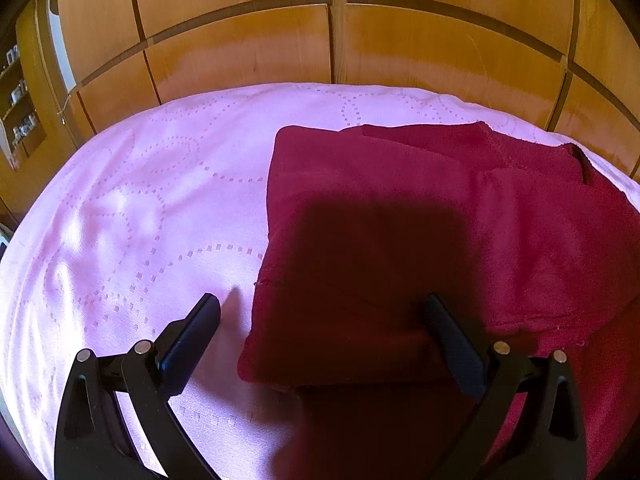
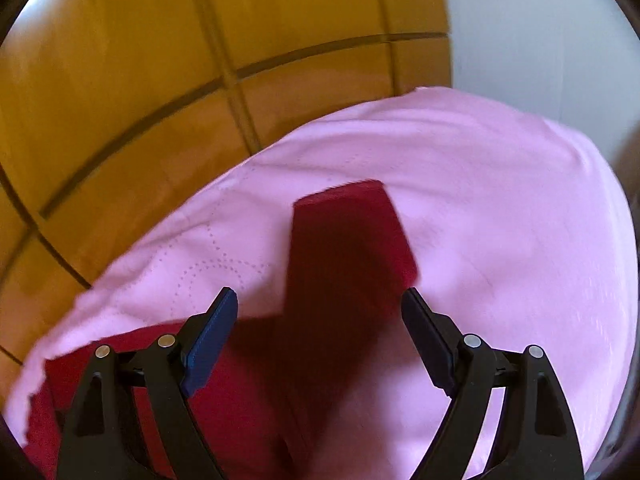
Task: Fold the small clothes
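A dark red garment point(image 1: 420, 208) lies on a bed under a pink bedspread point(image 1: 140, 208), with wooden wardrobe doors point(image 1: 248, 40) behind. In the left wrist view it looks partly folded: a doubled layer with a straight left edge and a rounded near-left corner, and a seam or collar edge toward the far right. The left tool point(image 1: 320, 312) hovers over that near-left corner with its fingers wide apart, one over the bedspread and one over the cloth, gripping nothing. The right tool point(image 2: 320, 304) is likewise spread and empty; in its blurred view a narrow red strip, perhaps a sleeve, runs away between the fingers. The garment looks light, limp knit fabric: it should drape and sag when lifted, slide easily on the smooth bedspread, and not hold a crease by itself. It is not fragile. The best hold is probably at a corner or hemmed edge, pinching all layers together so that the fold does not come apart, with the other tool taking the matching corner.
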Demonstrator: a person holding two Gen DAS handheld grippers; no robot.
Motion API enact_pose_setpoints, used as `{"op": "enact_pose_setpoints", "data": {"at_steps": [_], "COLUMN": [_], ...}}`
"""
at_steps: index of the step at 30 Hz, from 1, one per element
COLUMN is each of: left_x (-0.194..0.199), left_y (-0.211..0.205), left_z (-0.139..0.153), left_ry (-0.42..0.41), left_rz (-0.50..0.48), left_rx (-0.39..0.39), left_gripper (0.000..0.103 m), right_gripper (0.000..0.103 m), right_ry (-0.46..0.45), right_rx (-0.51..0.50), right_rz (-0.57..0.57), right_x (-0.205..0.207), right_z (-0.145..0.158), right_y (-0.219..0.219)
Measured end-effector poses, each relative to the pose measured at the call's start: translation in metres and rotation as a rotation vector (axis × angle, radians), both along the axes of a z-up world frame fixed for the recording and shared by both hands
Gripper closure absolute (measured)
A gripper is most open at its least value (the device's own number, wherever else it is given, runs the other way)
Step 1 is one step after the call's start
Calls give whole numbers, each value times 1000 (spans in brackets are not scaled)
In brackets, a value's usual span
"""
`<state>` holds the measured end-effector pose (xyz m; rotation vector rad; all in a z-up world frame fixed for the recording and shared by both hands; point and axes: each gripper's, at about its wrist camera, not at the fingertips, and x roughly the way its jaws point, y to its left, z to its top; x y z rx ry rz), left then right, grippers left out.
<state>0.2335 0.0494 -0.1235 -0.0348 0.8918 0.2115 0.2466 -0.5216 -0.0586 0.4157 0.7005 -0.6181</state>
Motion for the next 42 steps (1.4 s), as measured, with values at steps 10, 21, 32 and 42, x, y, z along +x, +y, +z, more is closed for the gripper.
{"op": "enact_pose_setpoints", "data": {"at_steps": [10,21,32,42], "left_x": [3,4,1,-39], "left_y": [0,3,4,11], "left_z": [-1,-2,17,32], "left_ry": [7,7,14,-18], "left_rz": [-2,-2,-27,-38], "left_rx": [-6,-35,-31,-107], "left_gripper": [2,2,2,2], "right_gripper": [47,73,93,96], "right_ry": [186,-243,-423,-414], "right_rx": [-22,415,569,341], "right_rz": [-47,-218,-273,-123], "right_x": [21,-110,-151,-125], "right_z": [-48,-70,-79,0], "right_y": [-34,-93,-115,-60]}}
